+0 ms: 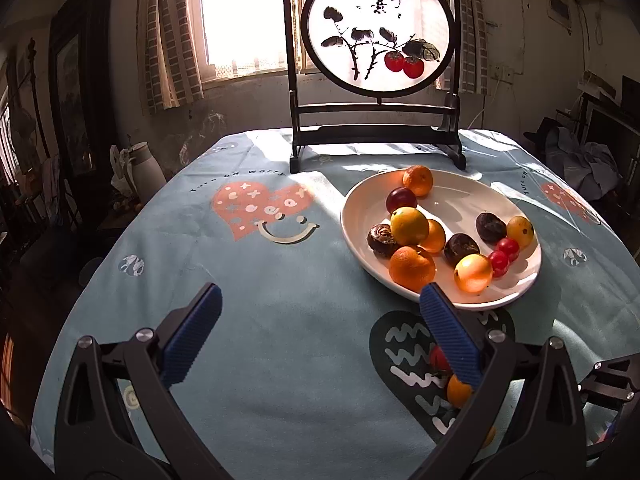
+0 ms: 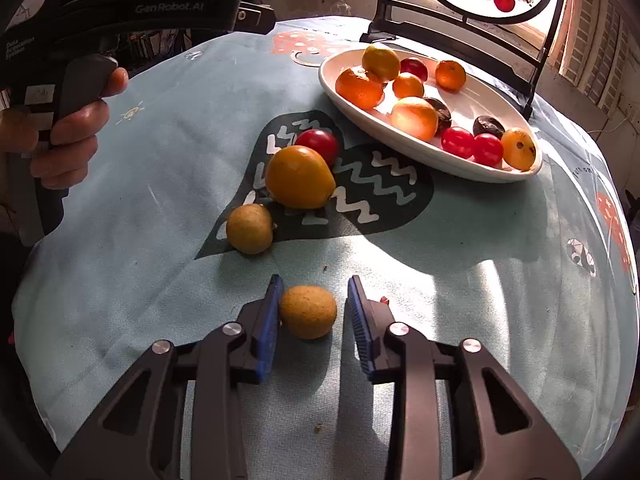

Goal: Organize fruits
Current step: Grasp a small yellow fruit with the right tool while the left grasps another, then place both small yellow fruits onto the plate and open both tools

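A white oval plate [image 1: 448, 196] [image 2: 400, 136] holds several oranges, dark plums and red cherry tomatoes. In the right wrist view, four fruits lie loose on the cloth: a red tomato [image 2: 318, 143], a large orange fruit [image 2: 300, 178], a brownish-yellow round fruit [image 2: 250, 229] and a small tan fruit [image 2: 308, 311]. My right gripper [image 2: 314, 286] is open with the tan fruit between its fingers, left pad touching it, right pad apart. My left gripper [image 1: 320, 300] is open and empty above the cloth, left of the plate.
A dark wooden stand with a round painted screen [image 1: 378, 24] stands at the table's far edge behind the plate. The tablecloth [image 1: 240, 320] is light blue with heart prints. A white jug [image 1: 146, 164] stands beyond the table's left edge.
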{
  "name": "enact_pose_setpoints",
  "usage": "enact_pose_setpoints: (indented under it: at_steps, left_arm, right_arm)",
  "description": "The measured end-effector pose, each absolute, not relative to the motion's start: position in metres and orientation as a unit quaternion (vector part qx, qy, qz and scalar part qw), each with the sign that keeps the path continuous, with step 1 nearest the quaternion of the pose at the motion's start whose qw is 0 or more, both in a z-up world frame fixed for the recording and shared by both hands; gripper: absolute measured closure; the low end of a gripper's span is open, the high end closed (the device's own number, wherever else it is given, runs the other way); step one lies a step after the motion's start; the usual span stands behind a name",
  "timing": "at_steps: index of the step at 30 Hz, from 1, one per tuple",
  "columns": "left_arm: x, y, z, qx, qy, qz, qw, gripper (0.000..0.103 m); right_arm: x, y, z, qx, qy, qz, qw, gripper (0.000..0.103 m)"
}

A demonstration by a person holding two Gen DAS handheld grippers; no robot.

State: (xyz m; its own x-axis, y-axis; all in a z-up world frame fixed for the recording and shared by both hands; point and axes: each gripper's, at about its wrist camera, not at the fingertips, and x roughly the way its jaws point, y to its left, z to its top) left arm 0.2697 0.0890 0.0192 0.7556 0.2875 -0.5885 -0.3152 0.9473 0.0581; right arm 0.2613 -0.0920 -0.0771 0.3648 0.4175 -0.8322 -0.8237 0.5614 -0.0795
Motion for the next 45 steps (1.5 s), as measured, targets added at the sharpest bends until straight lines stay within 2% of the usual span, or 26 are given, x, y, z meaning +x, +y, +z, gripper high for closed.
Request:
enact_pose_setpoints:
  at_steps: [6,13,16,21,31,33,35,39,45]
  left_arm:
    - [0.268,0.088,0.021,-0.021,0.315,0.143,0.938,0.002]
    - [0.248,0.049,0.014,-0.012,0.360,-0.088,0.929,0.005]
    - [0.235,0.023,-0.001,0.033,0.378,-0.141,0.914,0.014]
    - [0.228,0.007,-0.033,0.059,0.427,-0.171,0.886,0.050]
    - [0.243,0.011,-0.046,0.051,0.441,-0.133,0.886,0.053]
    - [0.246,0.012,-0.047,0.043,0.446,-0.135,0.884,0.064]
    - [0.249,0.012,-0.051,0.035,0.457,-0.143,0.878,0.069]
    - [0.248,0.007,-0.053,0.051,0.456,-0.139,0.877,0.069]
    - [0.248,0.017,-0.052,0.016,0.459,-0.149,0.876,0.074]
  right_arm:
    - [0.267,-0.100,-0.071,-0.220,0.405,0.392,0.796,0.077]
    - [0.307,-0.136,-0.052,-0.081,0.423,0.337,0.838,0.077]
    - [0.310,-0.138,-0.050,-0.077,0.423,0.326,0.842,0.077]
    - [0.307,-0.135,-0.051,-0.083,0.423,0.328,0.841,0.077]
    - [0.304,-0.133,-0.052,-0.096,0.421,0.329,0.840,0.077]
    - [0.304,-0.132,-0.053,-0.098,0.422,0.328,0.839,0.077]
    - [0.304,-0.132,-0.053,-0.099,0.422,0.327,0.840,0.077]
    - [0.305,-0.132,-0.052,-0.099,0.422,0.325,0.841,0.077]
    - [0.306,-0.132,-0.054,-0.097,0.424,0.328,0.838,0.077]
